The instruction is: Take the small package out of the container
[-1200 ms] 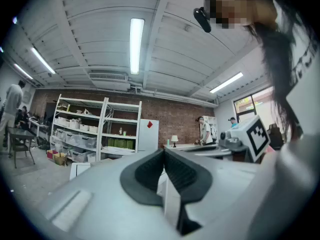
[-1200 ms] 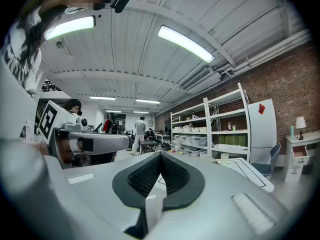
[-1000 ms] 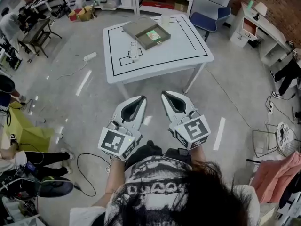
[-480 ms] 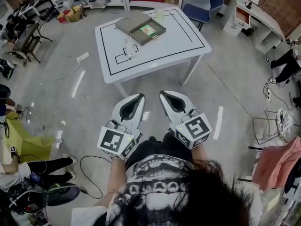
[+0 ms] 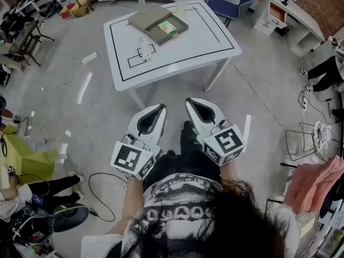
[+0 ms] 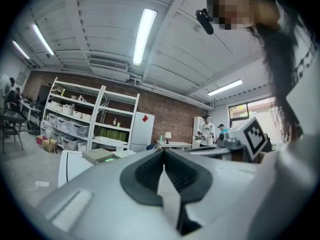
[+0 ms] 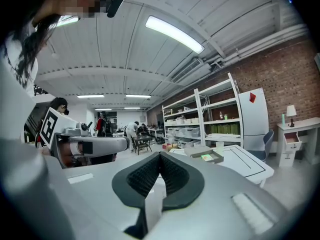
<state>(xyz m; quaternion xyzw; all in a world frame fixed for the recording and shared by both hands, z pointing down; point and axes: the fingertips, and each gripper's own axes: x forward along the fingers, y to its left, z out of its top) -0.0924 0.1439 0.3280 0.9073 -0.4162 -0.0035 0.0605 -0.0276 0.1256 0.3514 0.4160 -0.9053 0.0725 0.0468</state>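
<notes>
Your left claw (image 5: 160, 107) and right claw (image 5: 190, 100) are pinched together, empty, over grey concrete floor (image 5: 258, 106); the white black-lined desk (image 5: 183, 50) stands well apart at 12 o'clock, open floor all round it.

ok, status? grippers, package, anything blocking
Left gripper and right gripper shut, empty, short of the table. Small package lies in the open container. Nothing seen blocking the approach.
</notes>
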